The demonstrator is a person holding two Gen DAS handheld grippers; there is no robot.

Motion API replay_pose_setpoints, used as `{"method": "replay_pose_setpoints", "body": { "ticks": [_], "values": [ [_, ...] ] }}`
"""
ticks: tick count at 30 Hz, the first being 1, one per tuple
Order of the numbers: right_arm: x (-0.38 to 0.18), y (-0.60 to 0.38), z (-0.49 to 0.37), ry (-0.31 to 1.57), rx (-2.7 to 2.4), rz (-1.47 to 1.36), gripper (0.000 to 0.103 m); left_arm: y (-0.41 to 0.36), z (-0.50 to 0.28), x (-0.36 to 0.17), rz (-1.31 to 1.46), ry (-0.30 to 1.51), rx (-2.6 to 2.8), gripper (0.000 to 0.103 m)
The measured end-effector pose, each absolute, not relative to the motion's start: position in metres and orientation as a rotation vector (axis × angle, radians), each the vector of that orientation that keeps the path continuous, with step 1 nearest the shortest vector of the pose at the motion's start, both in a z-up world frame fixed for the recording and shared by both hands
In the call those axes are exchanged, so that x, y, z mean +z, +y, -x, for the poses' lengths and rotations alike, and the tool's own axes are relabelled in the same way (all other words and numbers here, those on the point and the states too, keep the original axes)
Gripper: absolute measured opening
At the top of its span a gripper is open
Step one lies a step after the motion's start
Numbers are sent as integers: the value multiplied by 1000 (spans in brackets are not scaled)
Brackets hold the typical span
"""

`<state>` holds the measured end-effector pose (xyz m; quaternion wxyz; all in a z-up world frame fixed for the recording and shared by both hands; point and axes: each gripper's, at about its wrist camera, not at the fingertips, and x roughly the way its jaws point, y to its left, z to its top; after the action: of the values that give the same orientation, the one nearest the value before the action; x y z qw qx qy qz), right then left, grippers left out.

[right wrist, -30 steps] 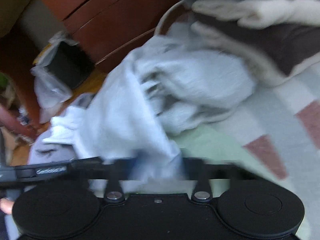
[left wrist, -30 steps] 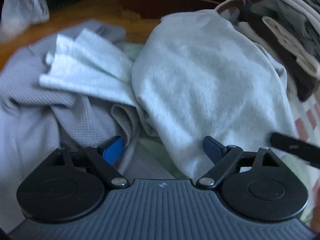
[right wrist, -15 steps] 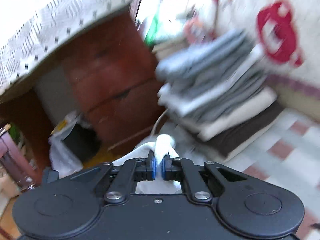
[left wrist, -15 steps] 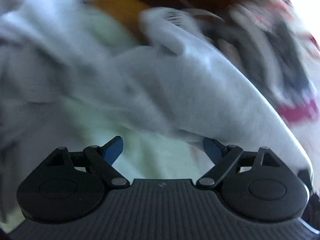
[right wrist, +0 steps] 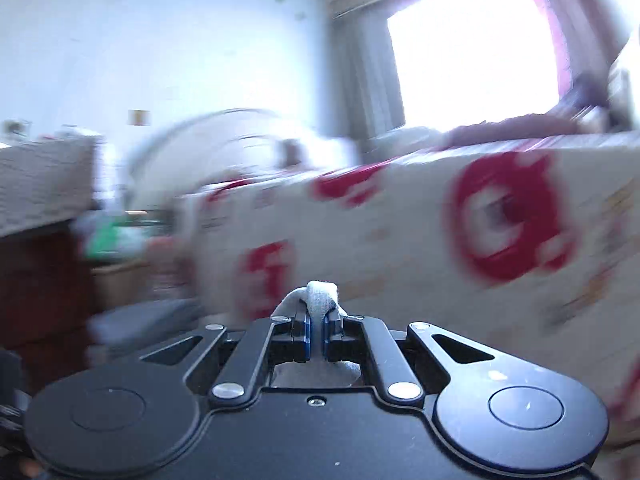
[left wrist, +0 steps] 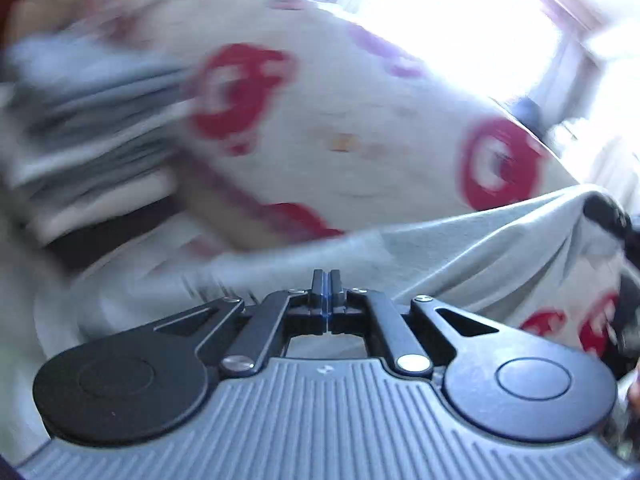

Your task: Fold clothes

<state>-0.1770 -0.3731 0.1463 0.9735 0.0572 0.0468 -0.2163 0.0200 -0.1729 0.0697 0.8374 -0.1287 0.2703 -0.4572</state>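
Grey shirt (right wrist: 320, 300) pinched in right claw (right wrist: 316, 334); left claw (left wrist: 327, 294) shut, grip unclear. Could slip loose mid-swing.

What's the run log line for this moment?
left gripper: shut, cloth in grip unclear | right gripper: shut on grey garment | background: red-print bedding

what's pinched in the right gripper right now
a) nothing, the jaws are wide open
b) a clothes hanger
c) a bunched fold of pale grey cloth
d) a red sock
c: in the right wrist view, the right gripper has its blue pads closed on a bunched fold of the pale grey garment.
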Motion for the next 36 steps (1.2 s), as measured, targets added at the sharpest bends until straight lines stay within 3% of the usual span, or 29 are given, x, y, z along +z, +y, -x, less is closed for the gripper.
{"method": "replay_pose_setpoints", "body": {
  "ticks": [1,3,4,5,6,8,12,17,19,24,28,36],
  "values": [
    [147,-384,183,105,-542,-73,7,-186,-19,74,250,593,-1006,5],
    [136,-412,189,181,-723,29,7,-197,-17,68,248,616,-1079,21],
    [123,-430,191,235,-807,50,8,-198,-16,60,255,627,-1102,44],
    [106,-451,192,303,-865,41,11,-199,-19,46,262,647,-1116,61],
    [84,-471,189,394,-903,17,14,-205,-25,28,252,681,-1116,63],
    [34,-510,195,504,-1014,-66,27,-228,-40,-9,159,786,-1097,63],
    [-49,-534,199,636,-1045,-279,30,-273,-62,-86,-69,971,-1034,63],
    [-108,-508,172,707,-833,-487,36,-271,-77,-135,-58,1112,-982,63],
    [-116,-483,166,713,-708,-523,43,-263,-83,-141,-28,1144,-973,63],
    [-116,-417,125,802,-333,-399,51,-237,-94,-135,50,1192,-919,65],
    [-113,-360,96,857,-79,-277,67,-227,-105,-138,101,1244,-887,66],
    [-138,-321,51,903,10,-253,68,-216,-117,-140,108,1183,-805,66]
  ]
}}
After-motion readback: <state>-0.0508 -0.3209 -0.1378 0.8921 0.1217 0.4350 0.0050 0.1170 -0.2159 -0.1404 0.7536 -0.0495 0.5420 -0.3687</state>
